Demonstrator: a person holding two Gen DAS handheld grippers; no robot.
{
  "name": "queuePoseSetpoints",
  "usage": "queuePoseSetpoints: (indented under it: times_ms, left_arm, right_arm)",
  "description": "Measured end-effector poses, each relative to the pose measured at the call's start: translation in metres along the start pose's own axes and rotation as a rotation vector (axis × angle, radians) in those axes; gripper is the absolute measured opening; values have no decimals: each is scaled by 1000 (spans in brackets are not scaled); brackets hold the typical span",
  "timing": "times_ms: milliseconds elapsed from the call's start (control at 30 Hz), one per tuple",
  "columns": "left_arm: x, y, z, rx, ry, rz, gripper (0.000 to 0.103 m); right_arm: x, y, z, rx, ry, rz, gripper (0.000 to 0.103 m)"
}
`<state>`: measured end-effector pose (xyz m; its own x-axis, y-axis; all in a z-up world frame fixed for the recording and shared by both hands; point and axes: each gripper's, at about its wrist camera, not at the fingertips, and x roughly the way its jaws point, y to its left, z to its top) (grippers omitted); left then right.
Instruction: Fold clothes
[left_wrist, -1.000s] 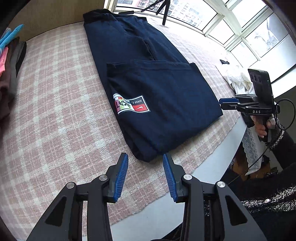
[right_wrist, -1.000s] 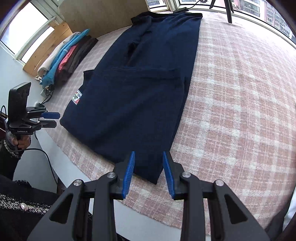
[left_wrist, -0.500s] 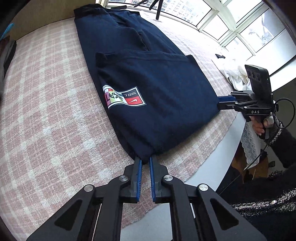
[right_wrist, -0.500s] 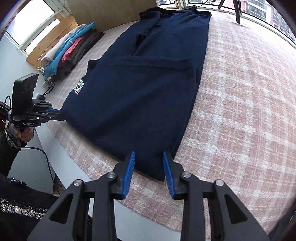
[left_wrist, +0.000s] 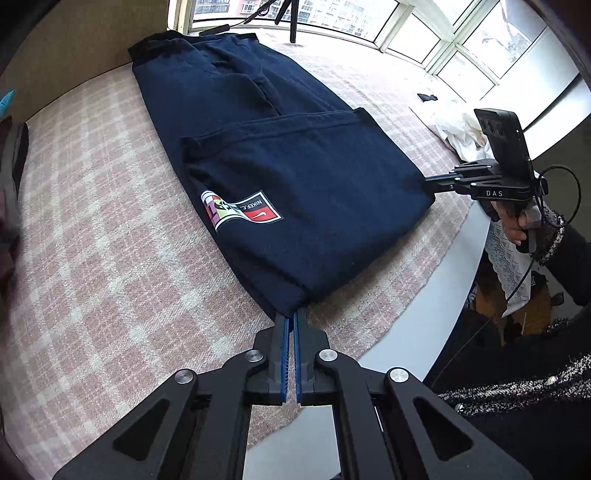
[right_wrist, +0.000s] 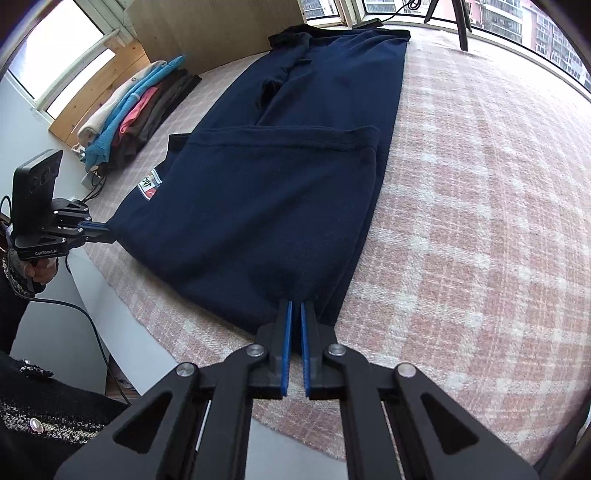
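A navy garment (left_wrist: 295, 177) with a red and white logo patch (left_wrist: 240, 211) lies partly folded on the pink plaid table cover; it also shows in the right wrist view (right_wrist: 280, 192). My left gripper (left_wrist: 290, 314) is shut on the garment's near left corner. My right gripper (right_wrist: 296, 306) is shut on its near right corner. Each gripper shows in the other's view, the right one (left_wrist: 430, 183) and the left one (right_wrist: 109, 230), pinching the garment's near edge.
A stack of folded clothes (right_wrist: 136, 110) sits at the far left by a wooden board. White cloth (left_wrist: 461, 129) lies at the right near the windows. The table edge (left_wrist: 443, 280) runs close below the garment. A tripod leg (right_wrist: 461, 26) stands at the back.
Both grippers moved forward to the garment's near edge and closed on its two corners; a second ago both were open and short of it.
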<state>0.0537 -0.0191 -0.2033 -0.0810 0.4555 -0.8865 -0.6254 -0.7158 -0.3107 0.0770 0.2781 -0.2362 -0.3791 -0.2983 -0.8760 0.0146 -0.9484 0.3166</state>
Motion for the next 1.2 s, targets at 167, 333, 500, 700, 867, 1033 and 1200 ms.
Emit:
queuePoseSetpoints:
  times_ms: [167,333,500,700,867,1033,1200]
  left_arm:
    - [22,15,-7,-74,55,0,2]
    - [3,19,-2,-64,24,21,2]
    - [15,20,2,-54,39,28,9]
    - [18,28,-2,-90,10,-8,6]
    - [9,34,-10,-121,-18,-38,5]
    - [6,42,-14,-147,-48,-57,24]
    - [10,46,-12,-143,-54,-88,24]
  right_arm:
    - [6,0,-5,-3,21,-50,3]
    - [-10,5,0,-24,26,-144,4]
    - [-25,53,42,-155,-78,-83,23]
    - [35,119,114,-467,-48,-32,40]
    - [91,143,154,-624,51,-3,40]
    - [118,152,153,-689,132,16,39]
    - [120,149,156,-687,150,24,38]
